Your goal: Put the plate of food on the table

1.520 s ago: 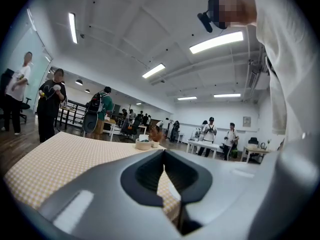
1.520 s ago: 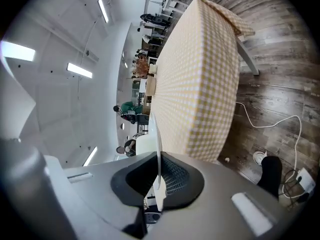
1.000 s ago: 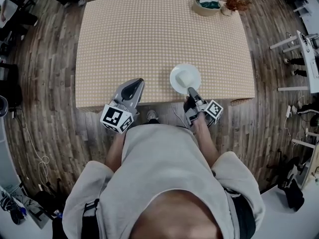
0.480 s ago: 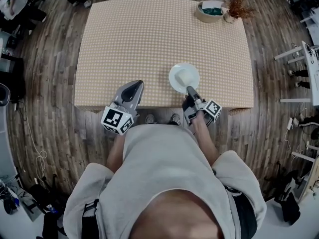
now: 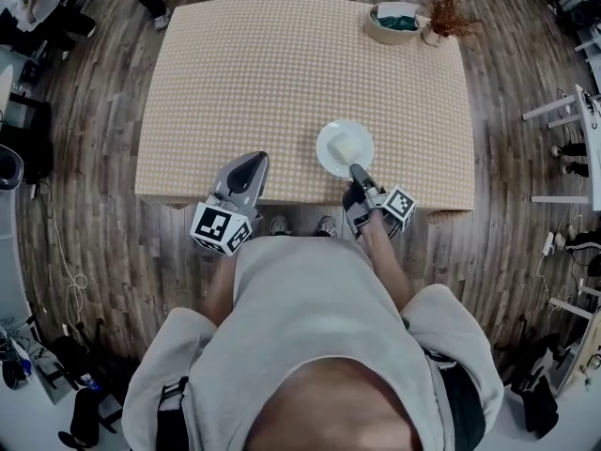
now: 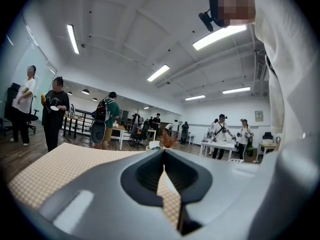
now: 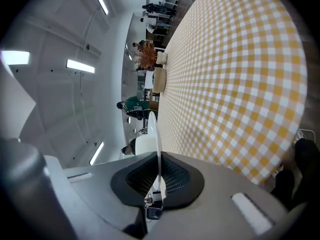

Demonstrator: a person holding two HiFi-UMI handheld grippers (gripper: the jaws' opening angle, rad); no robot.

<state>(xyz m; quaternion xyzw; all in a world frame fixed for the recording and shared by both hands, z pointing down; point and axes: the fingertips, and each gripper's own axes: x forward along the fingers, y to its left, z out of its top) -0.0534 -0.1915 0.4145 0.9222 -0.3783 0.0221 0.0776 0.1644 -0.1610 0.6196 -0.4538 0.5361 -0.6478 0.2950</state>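
Plate (image 5: pixel 329 154) of food (image 5: pixel 348 145) over the near edge of the table (image 5: pixel 282 73).
Right gripper (image 5: pixel 356 169) clamps the plate's rim; left gripper (image 5: pixel 254 158), jaws closed on nothing, hangs alongside. Carrying appears done; setting down and release are left.

Dark wood planks cover the floor (image 5: pixel 94 252); strip lights (image 6: pixel 220 36) glow on the ceiling (image 6: pixel 140 29).
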